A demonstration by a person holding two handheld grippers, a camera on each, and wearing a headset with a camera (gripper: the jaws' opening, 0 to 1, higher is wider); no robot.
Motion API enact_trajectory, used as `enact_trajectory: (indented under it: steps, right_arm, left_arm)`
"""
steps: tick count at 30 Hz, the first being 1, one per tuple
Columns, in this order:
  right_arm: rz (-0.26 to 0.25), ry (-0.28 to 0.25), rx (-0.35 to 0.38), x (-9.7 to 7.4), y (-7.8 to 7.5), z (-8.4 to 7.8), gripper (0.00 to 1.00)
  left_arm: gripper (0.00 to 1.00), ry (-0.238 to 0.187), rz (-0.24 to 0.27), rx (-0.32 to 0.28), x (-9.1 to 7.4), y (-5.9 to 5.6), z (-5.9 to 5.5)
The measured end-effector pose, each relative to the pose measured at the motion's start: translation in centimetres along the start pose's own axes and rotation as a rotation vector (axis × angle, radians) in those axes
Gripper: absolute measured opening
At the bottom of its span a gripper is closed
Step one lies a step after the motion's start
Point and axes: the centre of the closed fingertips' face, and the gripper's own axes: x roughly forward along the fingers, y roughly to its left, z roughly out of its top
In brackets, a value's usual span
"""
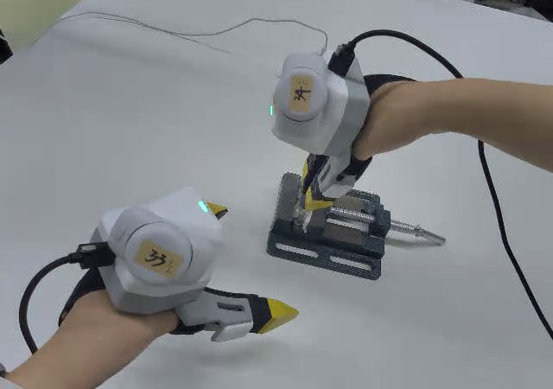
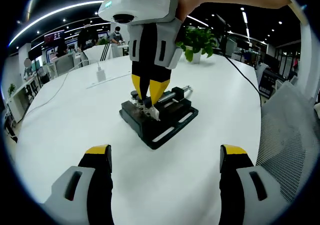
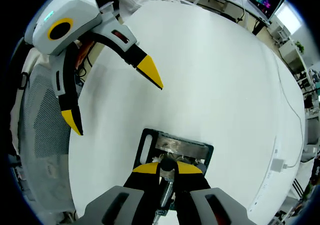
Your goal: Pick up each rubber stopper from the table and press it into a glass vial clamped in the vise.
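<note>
Right gripper [image 1: 307, 200]: pinched tight on a small dark stopper [image 3: 167, 163], tips pointing down, right at the top of the vise [image 1: 324, 255]. Vial under those tips too hidden to make out. Left gripper [image 1: 249, 261]: spread wide and empty, low over the table [image 1: 130, 104], near and left of the vise, well apart from it.

In the way of the clamp from above: the right gripper's white body and the hand behind it. At the vise's right end, a bare metal screw handle [image 1: 416, 230].

Black cable [image 1: 484, 164] off the right gripper, trailing right. Second black cable [image 1: 30, 290] off the left gripper, at the near left edge. Far left, a thin white wire [image 1: 199, 33] loose on the table.

Beyond the vise in the left gripper view, a white plug [image 2: 101, 75] on the table, a potted plant [image 2: 200, 40] farther off, and a mesh chair [image 2: 295, 130] beside the table.
</note>
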Motion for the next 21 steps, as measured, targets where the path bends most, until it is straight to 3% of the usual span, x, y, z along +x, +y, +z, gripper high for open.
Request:
enact_trajectory:
  steps: [14,21]
  right_arm:
    - [0.003,-0.020,-0.036,-0.1,0.1,0.0,0.12]
    - [-0.001,-0.058,-0.012,-1.4,-0.1,-0.6,0.13]
  left_arm:
    - [0.87,0.005,0.004,0.001,-0.3,0.1,-0.2]
    - [0.87,0.006,0.007,-0.002,-0.4,0.4,-0.2]
